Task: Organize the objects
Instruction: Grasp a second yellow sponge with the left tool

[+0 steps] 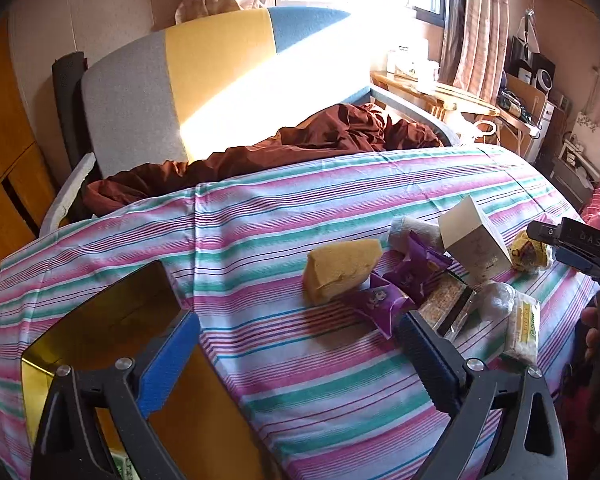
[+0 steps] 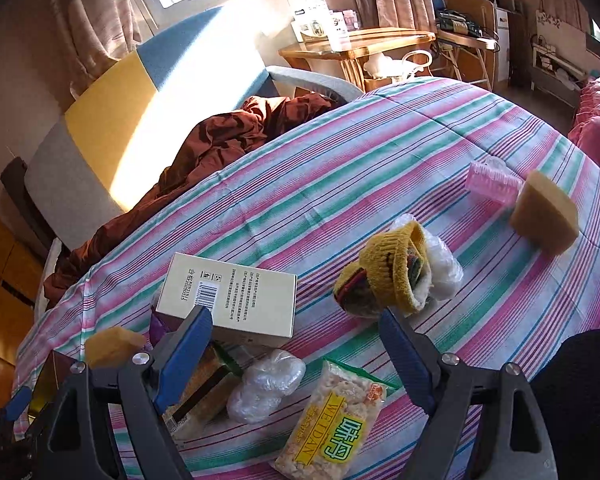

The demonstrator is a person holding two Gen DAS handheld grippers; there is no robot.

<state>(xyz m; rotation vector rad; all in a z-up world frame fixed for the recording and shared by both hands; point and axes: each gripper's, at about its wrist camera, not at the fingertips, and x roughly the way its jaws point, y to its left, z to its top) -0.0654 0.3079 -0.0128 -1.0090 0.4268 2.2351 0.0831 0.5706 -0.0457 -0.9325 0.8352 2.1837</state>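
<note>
- The white carton [image 2: 236, 300] is my landmark: it sits propped on the other packets in the middle of the heap on the striped desk [image 2: 340, 152], barcode side up, so it looks dropped there, not placed.
- Just right of the carton lies a rolled yellow sock [image 2: 388, 276] against a clear plastic bundle [image 2: 440, 264]; farther right, well apart from it, a tan sponge wedge [image 2: 544, 216] sits beside a pink roller [image 2: 492, 184], off by themselves.
- In front of the carton are a wrapped white lump [image 2: 268, 384] and a WEIDAN snack bag [image 2: 332, 428]; to the carton's left lie a second sponge [image 1: 340, 268] and 2 purple packets [image 1: 396, 284].
- The right claw [image 2: 296, 356] hangs spread wide above the items in front of the carton, pinching nothing; I judge it is choosing a piece.
- The left claw [image 1: 296, 352] is likewise spread and empty, low over the cloth left of the carton.
- Far left of the carton a gold-lined box [image 1: 100, 312] lies open, probably the place for the sorted things.
- Nothing looks sorted yet.
</note>
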